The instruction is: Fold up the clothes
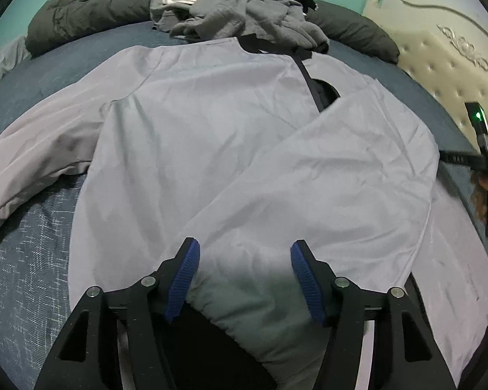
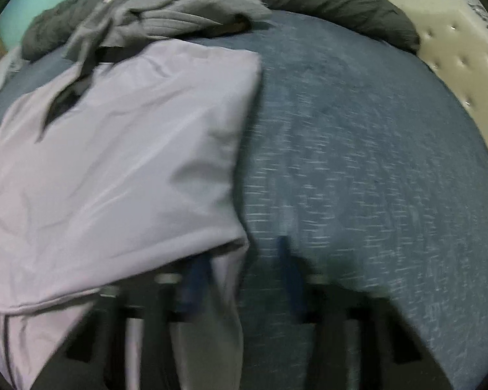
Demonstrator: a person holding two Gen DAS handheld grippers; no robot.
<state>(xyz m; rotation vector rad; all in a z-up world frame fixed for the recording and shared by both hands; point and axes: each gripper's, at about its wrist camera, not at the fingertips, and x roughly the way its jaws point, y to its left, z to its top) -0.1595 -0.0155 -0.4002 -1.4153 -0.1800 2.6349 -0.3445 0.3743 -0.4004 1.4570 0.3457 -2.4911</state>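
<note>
Across the middle of the bed, seen from the left wrist, a lavender jacket lies spread flat, collar toward the far edge where a heap of grey clothes sits against dark pillows. One sleeve trails off to the left edge, while the other side is turned in, a panel of cloth lying diagonally over the body. The left gripper hangs released just over the near hem, blue pads wide apart with nothing between them.

From the right wrist, the picture is smeared by motion. The jacket's folded right edge runs straight down the blue bedspread, bare bed to its right. The right gripper sits low at the near corner of that fold; its jaws look parted, the left pad half under the cloth, so I judge it unclenched.

To fold well from this lay, press the turned-in panel smooth so no air stays under it, then bring the loose left sleeve across to match, keeping both long edges parallel before any fold from hem toward collar.
</note>
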